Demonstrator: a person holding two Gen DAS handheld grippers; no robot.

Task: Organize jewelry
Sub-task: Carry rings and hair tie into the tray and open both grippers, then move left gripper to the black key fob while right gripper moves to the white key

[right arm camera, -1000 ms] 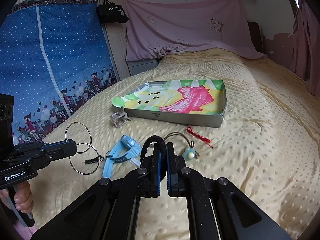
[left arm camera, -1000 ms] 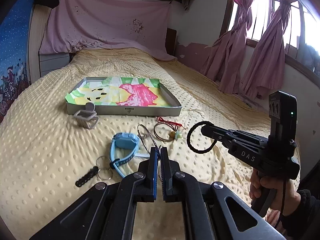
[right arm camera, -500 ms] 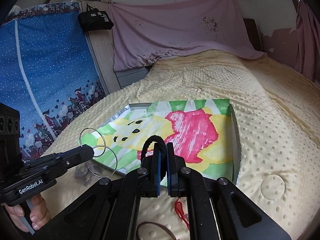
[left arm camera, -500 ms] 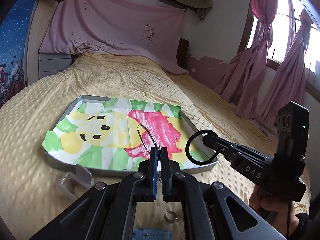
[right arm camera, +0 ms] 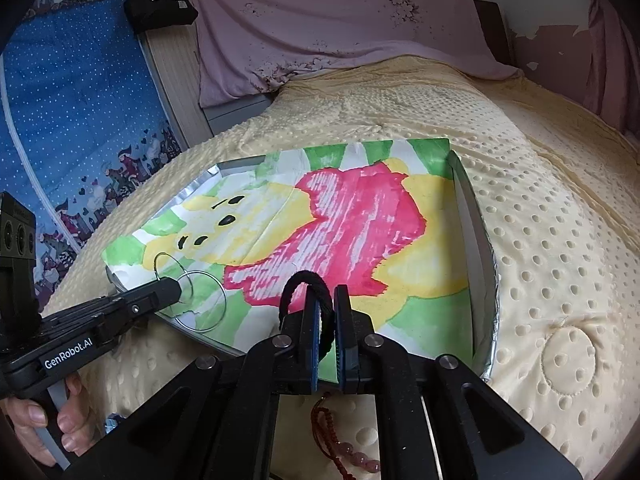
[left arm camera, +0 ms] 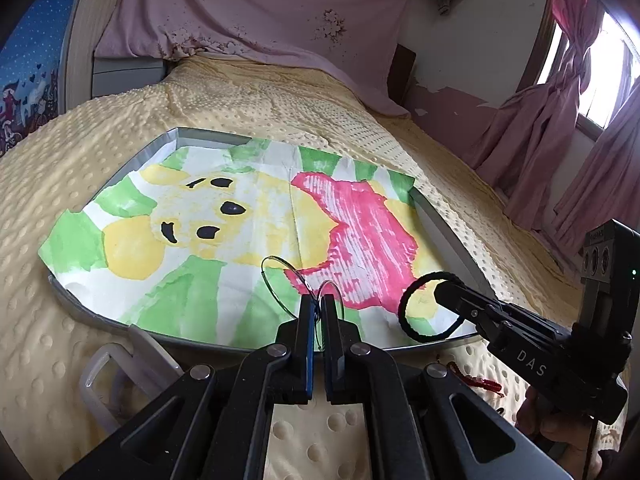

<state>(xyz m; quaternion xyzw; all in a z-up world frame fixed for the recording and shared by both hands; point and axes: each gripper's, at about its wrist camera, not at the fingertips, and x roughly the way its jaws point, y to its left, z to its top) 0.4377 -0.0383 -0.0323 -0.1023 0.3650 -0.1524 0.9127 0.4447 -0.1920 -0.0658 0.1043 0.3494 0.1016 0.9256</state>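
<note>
While the left gripper (left arm camera: 318,309) pinches two thin wire hoops (left arm camera: 280,284) over the metal tray (left arm camera: 444,232) — lined with a painted paper (left arm camera: 224,216) — the right gripper (right arm camera: 325,310) at 3 o'clock clamps a black hair tie (right arm camera: 306,280) above the tray's near edge; red cord bracelet (right arm camera: 340,444) on the bedspread (right arm camera: 560,240) at 6 o'clock.

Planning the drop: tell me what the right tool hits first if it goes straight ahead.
Probably the paper lining the tray; the right tool, shut on the black band, points down over it. Depth is unclear.
</note>
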